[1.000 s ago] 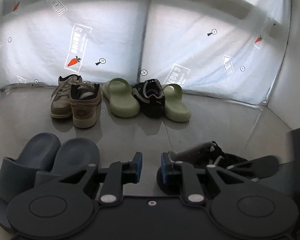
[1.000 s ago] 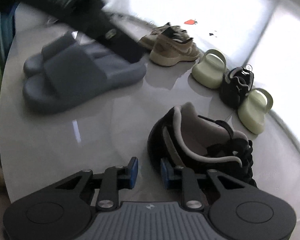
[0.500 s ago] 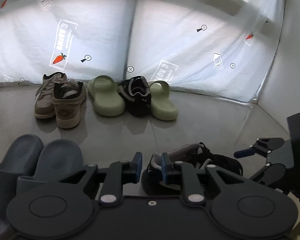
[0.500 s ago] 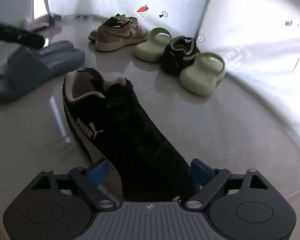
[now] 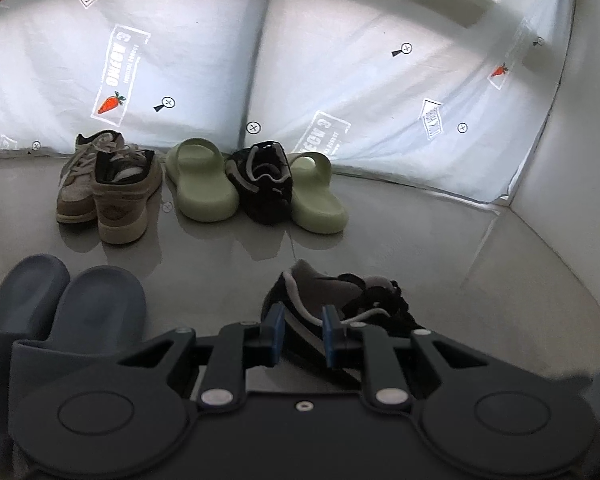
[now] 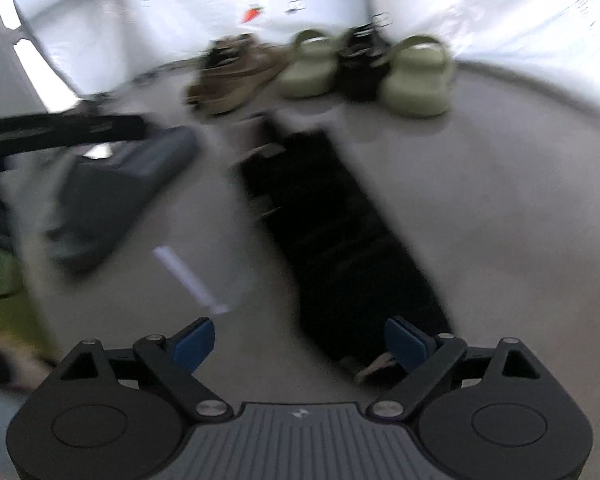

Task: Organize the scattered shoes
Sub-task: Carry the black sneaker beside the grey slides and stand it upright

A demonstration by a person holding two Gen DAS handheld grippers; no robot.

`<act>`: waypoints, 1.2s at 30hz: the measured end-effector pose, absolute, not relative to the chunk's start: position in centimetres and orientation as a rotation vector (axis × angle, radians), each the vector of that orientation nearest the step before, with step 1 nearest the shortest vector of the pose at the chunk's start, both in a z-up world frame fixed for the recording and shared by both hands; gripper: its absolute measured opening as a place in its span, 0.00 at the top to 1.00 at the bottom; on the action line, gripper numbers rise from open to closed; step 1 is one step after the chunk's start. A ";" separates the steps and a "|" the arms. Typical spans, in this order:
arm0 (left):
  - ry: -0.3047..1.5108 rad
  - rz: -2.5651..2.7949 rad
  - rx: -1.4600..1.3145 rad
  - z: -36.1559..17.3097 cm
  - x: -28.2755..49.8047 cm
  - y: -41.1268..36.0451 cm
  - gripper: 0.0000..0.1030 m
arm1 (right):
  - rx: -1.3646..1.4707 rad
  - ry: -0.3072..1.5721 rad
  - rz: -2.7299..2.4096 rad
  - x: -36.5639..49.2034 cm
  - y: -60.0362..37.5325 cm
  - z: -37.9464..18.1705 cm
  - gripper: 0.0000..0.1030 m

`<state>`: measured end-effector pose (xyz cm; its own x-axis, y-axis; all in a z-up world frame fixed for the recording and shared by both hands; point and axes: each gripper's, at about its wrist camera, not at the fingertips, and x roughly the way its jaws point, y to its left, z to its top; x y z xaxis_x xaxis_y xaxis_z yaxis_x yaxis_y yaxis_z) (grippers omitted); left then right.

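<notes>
A loose black sneaker (image 5: 352,304) lies on the grey floor with its heel toward my left gripper (image 5: 302,334). That gripper is shut to a narrow gap, and the heel shows just beyond its blue pads. In the blurred right wrist view the same sneaker (image 6: 340,240) stretches away from my right gripper (image 6: 300,344), which stands wide open with the toe near its right pad (image 6: 404,344). Its mate (image 5: 266,184) sits at the back between two pale green slides (image 5: 202,184) (image 5: 316,196).
A pair of tan sneakers (image 5: 116,196) stands at the back left. Two grey-blue slides (image 5: 72,312) lie side by side at the near left. A white printed sheet (image 5: 380,80) closes the back, and a wall (image 5: 580,160) the right.
My right gripper went from shut to wide open and swung round to the sneaker's toe end; its view is now motion-blurred. My left gripper shifted up to the sneaker's heel.
</notes>
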<state>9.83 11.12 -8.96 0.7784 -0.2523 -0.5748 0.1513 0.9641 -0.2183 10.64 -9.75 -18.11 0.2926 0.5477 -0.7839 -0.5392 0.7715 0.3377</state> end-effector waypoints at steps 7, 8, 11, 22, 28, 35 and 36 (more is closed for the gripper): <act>0.652 -0.208 -0.163 -9.2 9.3 12.0 0.81 | -0.134 0.874 0.690 8.2 -8.5 -16.0 0.11; 0.651 -0.200 -0.165 -9.2 9.3 12.2 0.81 | -0.148 0.835 0.660 8.6 -8.7 -15.6 0.11; 0.642 -0.168 -0.172 -9.0 9.0 13.2 0.81 | -0.082 0.876 0.601 12.2 -9.7 -16.8 0.10; 0.647 -0.058 -0.259 -9.5 8.0 16.6 0.81 | -0.023 0.958 0.553 12.9 -7.4 -17.8 0.01; 0.649 -0.053 -0.278 -9.6 7.8 17.2 0.81 | -0.124 1.020 0.701 10.9 -3.4 -17.4 0.01; 0.648 -0.045 -0.288 -9.8 7.4 18.1 0.81 | -0.150 0.953 0.614 11.2 -4.2 -15.3 0.02; 0.648 -0.044 -0.290 -9.8 7.4 18.2 0.81 | -0.159 0.946 0.595 11.5 -4.3 -15.2 0.02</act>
